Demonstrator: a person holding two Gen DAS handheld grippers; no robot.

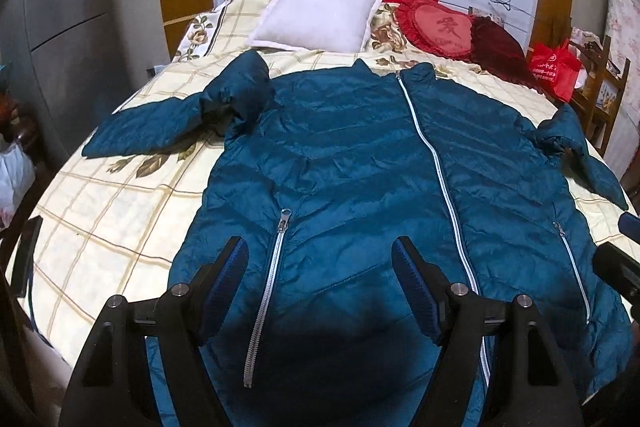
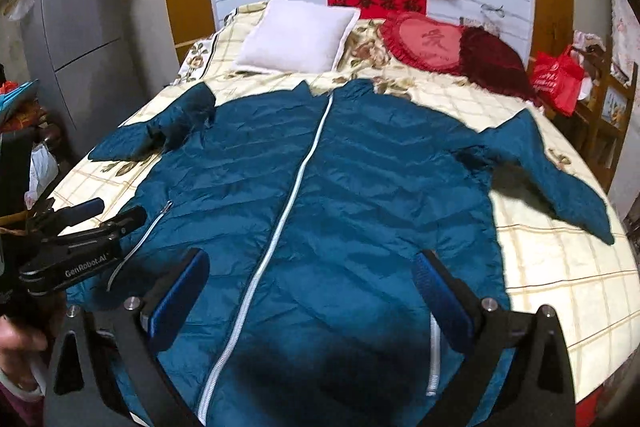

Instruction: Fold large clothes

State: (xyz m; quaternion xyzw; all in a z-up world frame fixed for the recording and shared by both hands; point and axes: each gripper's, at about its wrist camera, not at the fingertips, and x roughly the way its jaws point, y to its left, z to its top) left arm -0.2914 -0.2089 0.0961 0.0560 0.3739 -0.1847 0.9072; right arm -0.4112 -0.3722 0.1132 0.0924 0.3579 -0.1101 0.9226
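Note:
A teal quilted puffer jacket [image 1: 360, 163] lies face up and zipped on the bed, collar toward the pillows, sleeves spread to both sides; it also shows in the right wrist view [image 2: 340, 179]. My left gripper [image 1: 320, 259] is open and empty, above the jacket's lower left part near the left pocket zipper [image 1: 268, 283]. My right gripper [image 2: 312, 275] is open and empty, above the lower right part, to the right of the centre zipper [image 2: 280, 223]. The left gripper also shows in the right wrist view [image 2: 108, 213] at the left edge.
The bed [image 1: 100, 211] has a cream checked floral cover. A white pillow [image 1: 316, 13], a red heart cushion [image 1: 440, 27] and a dark red cushion [image 1: 500, 55] lie at its head. A red bag [image 1: 554, 69] sits on a wooden chair at right. A grey fridge [image 2: 76, 39] stands at left.

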